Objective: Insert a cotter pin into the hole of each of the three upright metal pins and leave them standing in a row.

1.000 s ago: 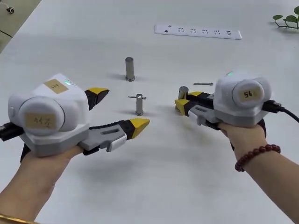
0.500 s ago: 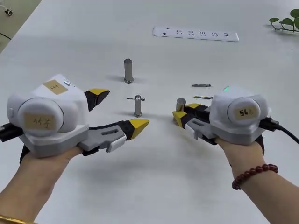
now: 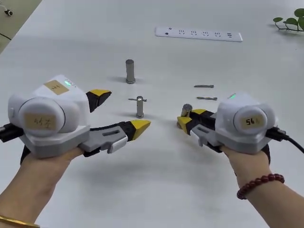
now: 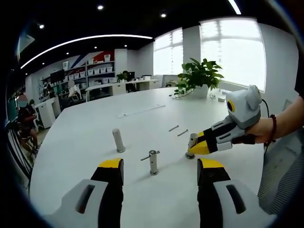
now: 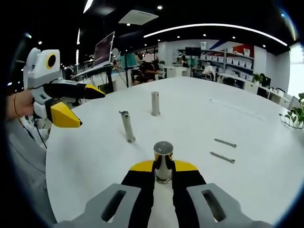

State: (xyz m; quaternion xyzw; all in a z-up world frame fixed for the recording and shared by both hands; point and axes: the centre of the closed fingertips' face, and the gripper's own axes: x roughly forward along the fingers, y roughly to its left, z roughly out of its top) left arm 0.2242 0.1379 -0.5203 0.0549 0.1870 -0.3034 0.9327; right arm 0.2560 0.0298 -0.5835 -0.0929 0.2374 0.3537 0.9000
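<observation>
Three upright metal pins are on the white table (image 3: 156,180). The far pin (image 3: 130,71) (image 5: 155,103) stands alone. A cotter pin runs through the top of the middle pin (image 3: 140,107) (image 4: 153,162) (image 5: 127,127). My right gripper (image 3: 185,121) (image 5: 163,172) is shut on the third pin (image 3: 186,110) (image 5: 163,160) (image 4: 191,145), holding it upright low at the table. Two loose cotter pins (image 3: 204,86) (image 3: 207,98) (image 5: 222,157) lie just beyond the right gripper. My left gripper (image 3: 121,110) (image 4: 159,168) hovers open to the left of the middle pin, with nothing between its fingers.
A white power strip (image 3: 198,34) lies at the back of the table. A green plant (image 3: 289,21) sits at the far right edge. In the gripper views, desks, shelves and seated people fill the room behind.
My right gripper has drawn the third pin nearer to me, uncovering the second loose cotter pin. The left gripper and the other two pins have stayed put.
</observation>
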